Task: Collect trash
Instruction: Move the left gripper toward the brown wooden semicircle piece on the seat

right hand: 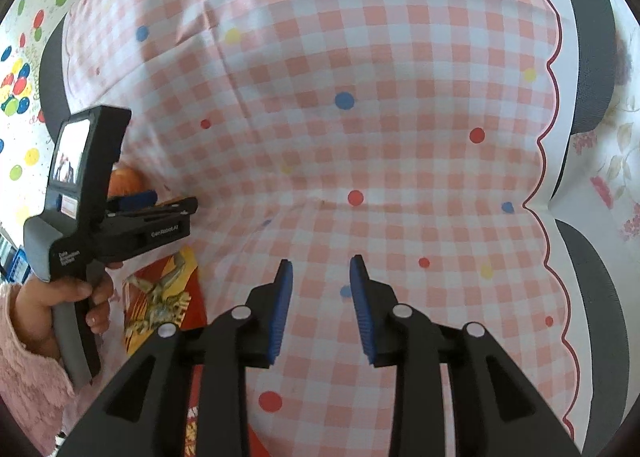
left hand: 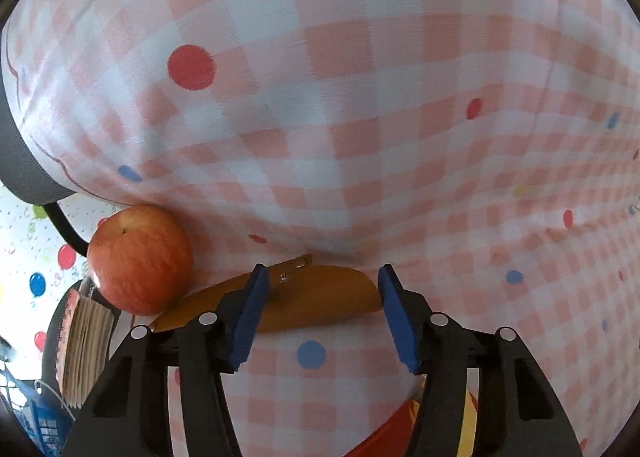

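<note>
Glossy red-yellow snack wrapper (right hand: 164, 297) lies flat on checked tablecloth (right hand: 400, 97)

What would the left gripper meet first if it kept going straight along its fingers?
Probably the orange wrapper lying flat on the checked tablecloth; the open left gripper frames it between the fingertips. Depth is unclear, so cloth may come first.
</note>
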A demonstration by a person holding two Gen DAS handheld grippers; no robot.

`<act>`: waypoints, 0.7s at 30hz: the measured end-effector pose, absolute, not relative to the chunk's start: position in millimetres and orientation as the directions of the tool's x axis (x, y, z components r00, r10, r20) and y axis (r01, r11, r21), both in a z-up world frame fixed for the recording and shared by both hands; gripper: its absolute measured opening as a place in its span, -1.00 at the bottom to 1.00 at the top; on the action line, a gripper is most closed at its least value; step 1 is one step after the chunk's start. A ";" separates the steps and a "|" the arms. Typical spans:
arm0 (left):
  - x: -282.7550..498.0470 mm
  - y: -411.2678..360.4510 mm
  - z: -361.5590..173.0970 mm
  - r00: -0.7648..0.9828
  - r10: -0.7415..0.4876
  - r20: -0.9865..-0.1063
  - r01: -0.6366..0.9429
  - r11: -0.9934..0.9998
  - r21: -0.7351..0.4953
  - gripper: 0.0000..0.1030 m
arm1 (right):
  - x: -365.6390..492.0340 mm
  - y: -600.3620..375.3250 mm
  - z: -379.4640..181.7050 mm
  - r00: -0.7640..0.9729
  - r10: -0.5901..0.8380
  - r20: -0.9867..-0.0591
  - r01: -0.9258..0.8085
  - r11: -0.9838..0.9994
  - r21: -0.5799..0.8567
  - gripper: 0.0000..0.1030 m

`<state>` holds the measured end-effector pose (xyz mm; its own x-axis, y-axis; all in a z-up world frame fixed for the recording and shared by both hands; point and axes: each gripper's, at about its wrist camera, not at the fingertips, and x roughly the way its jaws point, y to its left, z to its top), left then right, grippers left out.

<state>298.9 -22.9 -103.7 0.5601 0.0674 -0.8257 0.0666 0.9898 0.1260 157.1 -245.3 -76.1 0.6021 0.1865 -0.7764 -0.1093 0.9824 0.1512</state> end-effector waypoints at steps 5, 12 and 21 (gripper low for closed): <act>278.6 -3.7 -92.7 0.551 0.025 -0.834 0.072 0.994 0.077 -0.03 | 154.5 -244.5 -73.3 0.600 0.191 -0.777 -0.107 0.982 0.159 -0.43; 207.7 46.2 -91.8 0.539 -0.121 -0.834 0.151 0.988 -0.046 -0.24 | 132.3 -236.0 -64.3 0.595 0.195 -0.780 -0.127 0.981 0.148 -0.43; 141.4 100.0 -113.9 0.523 -0.154 -0.839 0.130 0.986 -0.100 -0.25 | 109.5 -216.1 -61.0 0.587 0.206 -0.783 -0.156 0.978 0.141 -0.42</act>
<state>141.4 100.0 -113.9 0.5226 -0.1541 -0.8385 0.1296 0.9865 -0.1004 109.5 -216.1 -61.0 0.5871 0.2064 -0.7828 -0.1556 0.9777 0.1411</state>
